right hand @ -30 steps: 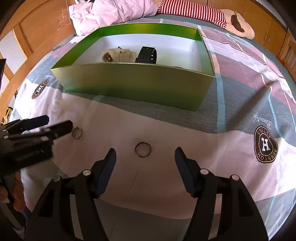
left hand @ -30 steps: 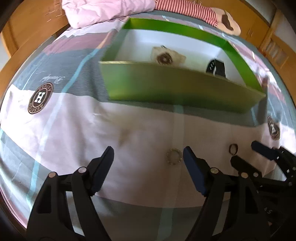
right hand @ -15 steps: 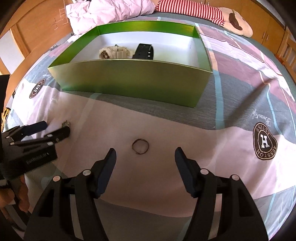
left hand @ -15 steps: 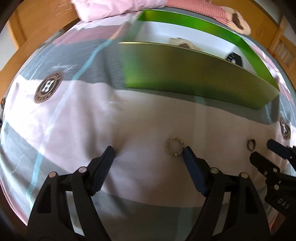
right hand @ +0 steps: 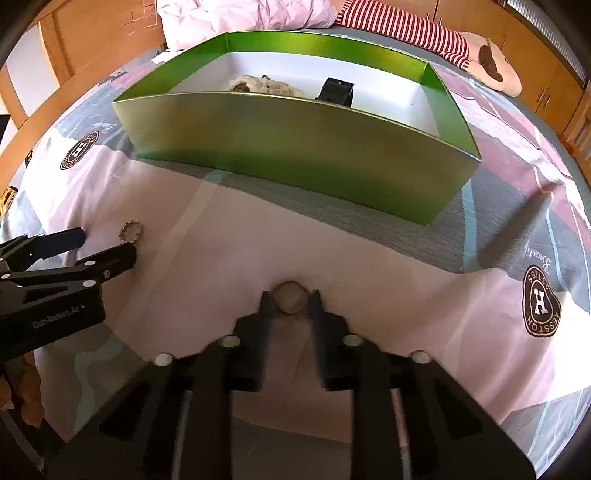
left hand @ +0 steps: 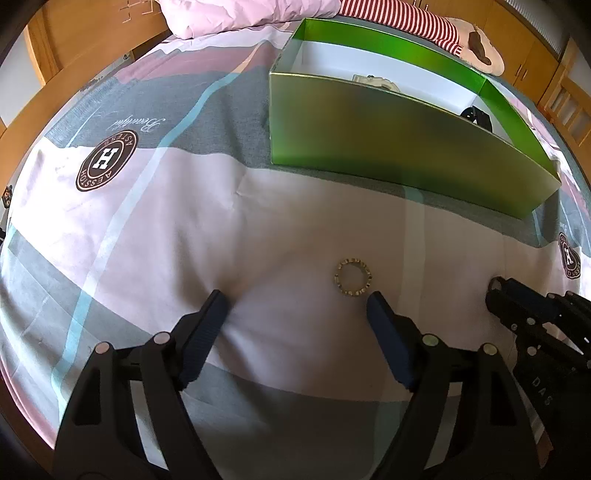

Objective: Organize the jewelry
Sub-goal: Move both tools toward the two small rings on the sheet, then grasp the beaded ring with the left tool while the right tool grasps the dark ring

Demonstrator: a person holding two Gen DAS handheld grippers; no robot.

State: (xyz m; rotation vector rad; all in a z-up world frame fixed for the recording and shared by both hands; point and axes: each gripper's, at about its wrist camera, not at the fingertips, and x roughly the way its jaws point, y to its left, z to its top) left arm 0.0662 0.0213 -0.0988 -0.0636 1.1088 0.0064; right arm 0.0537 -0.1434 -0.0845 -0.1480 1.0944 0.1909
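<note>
Bed point(left hand: 207, 229) fills both views, sheet in pink, grey, pale blue blocks. Round brown logo point(left hand: 106, 160) printed on sheet at left; another point(right hand: 541, 301) at right. Crumpled pink duvet point(right hand: 243, 14) at far end. Red-white striped plush point(right hand: 402, 26) beside it, tan foot with brown patch. Wooden frame point(left hand: 74, 44) along left side. Wooden cabinets point(right hand: 532, 33) behind, at right. Bright daylight, soft shadows.
</note>
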